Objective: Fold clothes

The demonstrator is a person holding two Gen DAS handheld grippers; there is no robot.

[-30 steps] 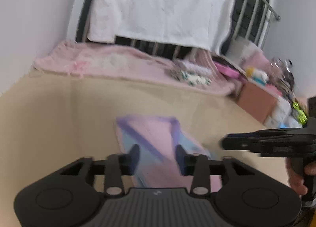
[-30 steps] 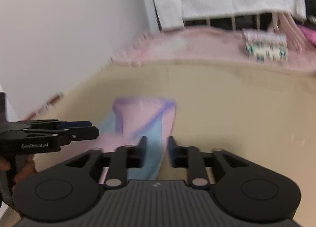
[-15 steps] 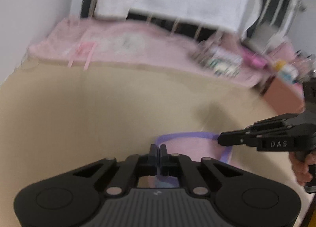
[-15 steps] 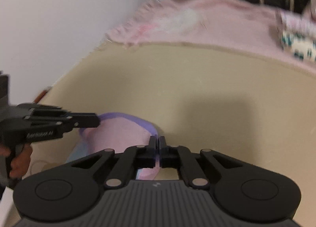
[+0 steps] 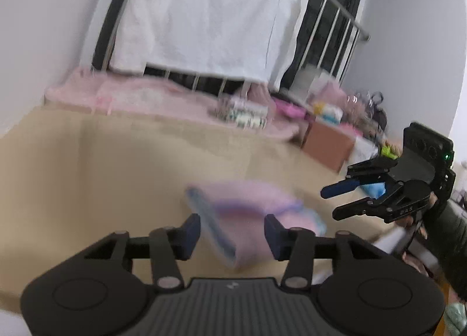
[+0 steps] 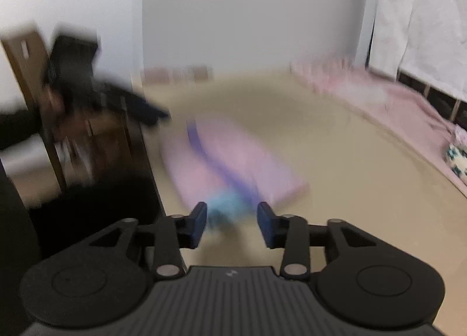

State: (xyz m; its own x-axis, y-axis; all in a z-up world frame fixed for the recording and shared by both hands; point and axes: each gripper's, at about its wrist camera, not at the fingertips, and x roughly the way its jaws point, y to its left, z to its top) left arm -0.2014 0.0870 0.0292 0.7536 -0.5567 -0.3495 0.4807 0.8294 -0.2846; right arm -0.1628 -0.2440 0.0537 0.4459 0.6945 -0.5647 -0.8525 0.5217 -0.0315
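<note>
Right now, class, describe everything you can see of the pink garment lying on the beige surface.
The pink garment is soft-looking cloth, mostly pale pink with purple trim bands and light blue parts at its near end. It lies folded into a compact, roughly rectangular bundle, flat on the beige surface, near that surface's edge in the right wrist view. Motion blur hides finer detail. Neither tool touches it: the left tool and right tool are opening, their pads clear of the cloth.
</note>
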